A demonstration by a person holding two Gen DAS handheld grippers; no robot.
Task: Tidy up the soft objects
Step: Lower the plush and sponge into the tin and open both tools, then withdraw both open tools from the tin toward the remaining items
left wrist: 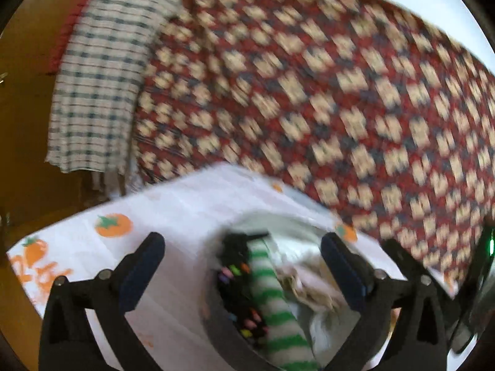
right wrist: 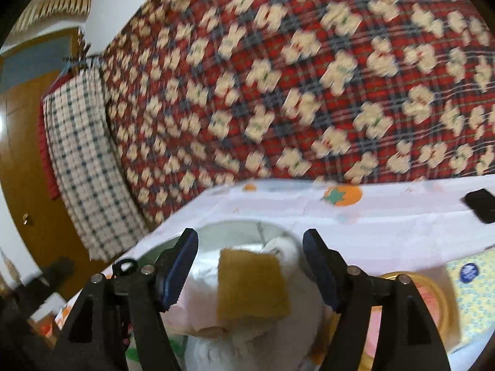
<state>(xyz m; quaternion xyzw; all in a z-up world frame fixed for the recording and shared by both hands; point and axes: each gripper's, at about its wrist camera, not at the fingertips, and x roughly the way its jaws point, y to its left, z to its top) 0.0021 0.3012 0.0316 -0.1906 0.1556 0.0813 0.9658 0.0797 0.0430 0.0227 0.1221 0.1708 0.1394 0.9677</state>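
Observation:
My left gripper stands wide open above a grey bin on the table. In the bin lie a green-and-white striped sock, a black piece with small coloured bits and crumpled beige and white cloths. Nothing touches the left pads. My right gripper is open too. A square yellow-brown sponge cloth sits between and below its fingers, clear of both pads, on top of white soft things in the bin. Both views are blurred.
The table wears a white cloth with orange fruit prints. Behind it hangs a red plaid blanket and a blue-checked cloth. A black object, a round yellow container and a yellow flowered pack lie to the right.

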